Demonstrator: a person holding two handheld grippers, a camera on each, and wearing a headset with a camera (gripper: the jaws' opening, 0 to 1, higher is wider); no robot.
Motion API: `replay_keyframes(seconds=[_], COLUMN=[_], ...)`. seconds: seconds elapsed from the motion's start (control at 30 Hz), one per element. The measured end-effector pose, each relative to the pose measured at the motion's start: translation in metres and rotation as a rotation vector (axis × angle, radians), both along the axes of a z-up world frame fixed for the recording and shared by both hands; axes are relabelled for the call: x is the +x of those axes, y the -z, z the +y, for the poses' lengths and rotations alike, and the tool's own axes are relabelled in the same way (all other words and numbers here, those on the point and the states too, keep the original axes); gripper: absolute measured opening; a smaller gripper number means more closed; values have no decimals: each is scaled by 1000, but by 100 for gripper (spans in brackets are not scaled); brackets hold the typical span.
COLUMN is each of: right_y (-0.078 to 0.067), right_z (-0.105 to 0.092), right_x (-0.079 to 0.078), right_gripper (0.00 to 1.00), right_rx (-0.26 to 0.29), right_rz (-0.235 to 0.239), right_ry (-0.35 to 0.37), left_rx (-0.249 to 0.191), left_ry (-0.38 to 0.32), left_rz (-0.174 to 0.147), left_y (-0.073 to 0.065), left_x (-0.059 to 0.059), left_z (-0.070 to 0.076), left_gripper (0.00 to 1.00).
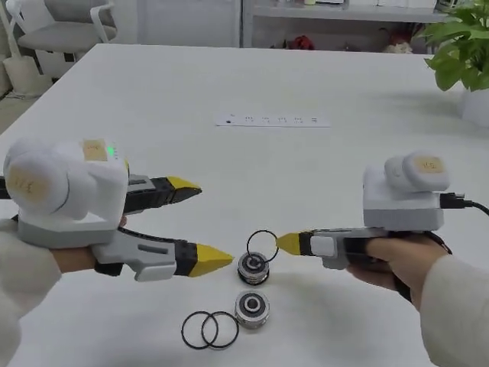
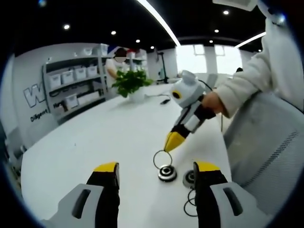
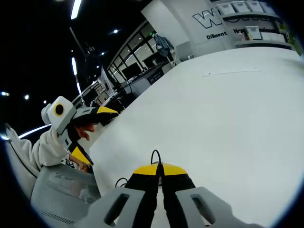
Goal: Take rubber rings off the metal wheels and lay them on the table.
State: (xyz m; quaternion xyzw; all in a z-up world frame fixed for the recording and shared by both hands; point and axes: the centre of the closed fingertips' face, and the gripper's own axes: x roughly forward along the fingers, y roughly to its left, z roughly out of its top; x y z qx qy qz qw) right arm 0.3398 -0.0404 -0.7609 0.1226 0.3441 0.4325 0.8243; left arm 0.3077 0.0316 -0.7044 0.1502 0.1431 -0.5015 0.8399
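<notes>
right gripper point(image 1: 289, 243) jaws pinched tight on a rubber ring point(image 1: 262, 245), the loop standing up off the wheel point(image 1: 254, 267) just under the tips. left gripper point(image 1: 200, 223) gapes wide, empty, just across from it. past that wheel sits a 2nd wheel point(image 1: 251, 307), with 2 freed rings point(image 1: 202, 330) lying beside it. this ring looks nearly off; whether more rings remain, can't tell.

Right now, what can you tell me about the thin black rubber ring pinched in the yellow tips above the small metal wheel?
The thin black rubber ring is a slim, smooth, round loop that looks whole. The right gripper is shut on one side of it and holds it upright on edge. Its lower part hangs at the top of the farther small silver metal wheel; whether the two touch cannot be told. The white table shows through its opening.
</notes>
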Motion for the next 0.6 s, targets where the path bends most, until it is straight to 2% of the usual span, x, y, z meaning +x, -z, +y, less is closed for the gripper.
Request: replay_keyframes(seconds=[0.3,0.6], right_y=[-16,-24], right_z=[-1,1], right_x=[3,1], right_gripper=[0,0], right_rx=[30,55], right_rz=[-28,-35], right_ry=[16,21], left_rx=[-6,-19], left_ry=[-18,-48], left_rz=[18,31], left_y=[1,2], left_x=[-15,-21], left_z=[9,19], left_gripper=[72,78])
